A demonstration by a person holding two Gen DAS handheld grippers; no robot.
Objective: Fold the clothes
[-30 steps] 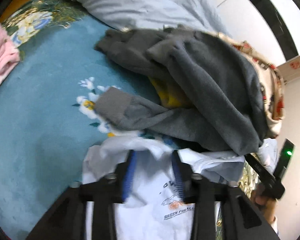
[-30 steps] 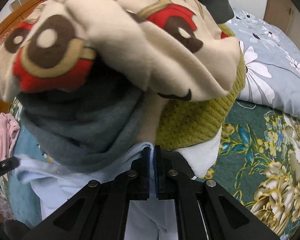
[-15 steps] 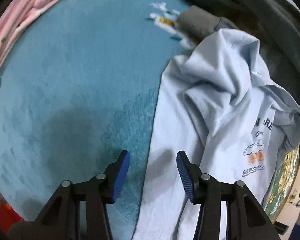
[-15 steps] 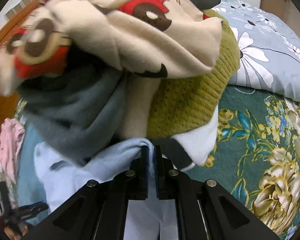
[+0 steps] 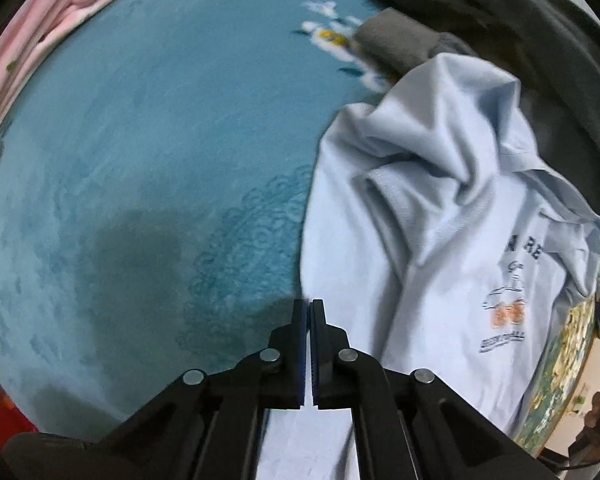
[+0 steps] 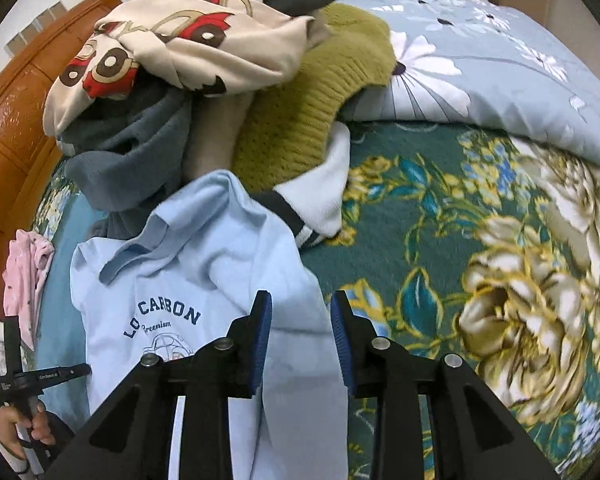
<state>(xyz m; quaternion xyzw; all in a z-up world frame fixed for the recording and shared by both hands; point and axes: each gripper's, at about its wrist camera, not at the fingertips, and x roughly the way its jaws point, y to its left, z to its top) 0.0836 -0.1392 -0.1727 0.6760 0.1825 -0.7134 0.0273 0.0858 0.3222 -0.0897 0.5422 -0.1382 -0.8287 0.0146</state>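
since half a second ago the left gripper (image 5: 309,312) is pinching shut on the shirt (image 5: 440,240) hem at lower centre, while the right gripper (image 6: 300,320) is spreading apart, releasing it. laying-out step; next is pulling it flat.

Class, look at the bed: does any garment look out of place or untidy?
Yes. The light blue shirt lies crumpled, its collar end against a heap of unfolded clothes. A pink garment sits apart at the bed's edge.
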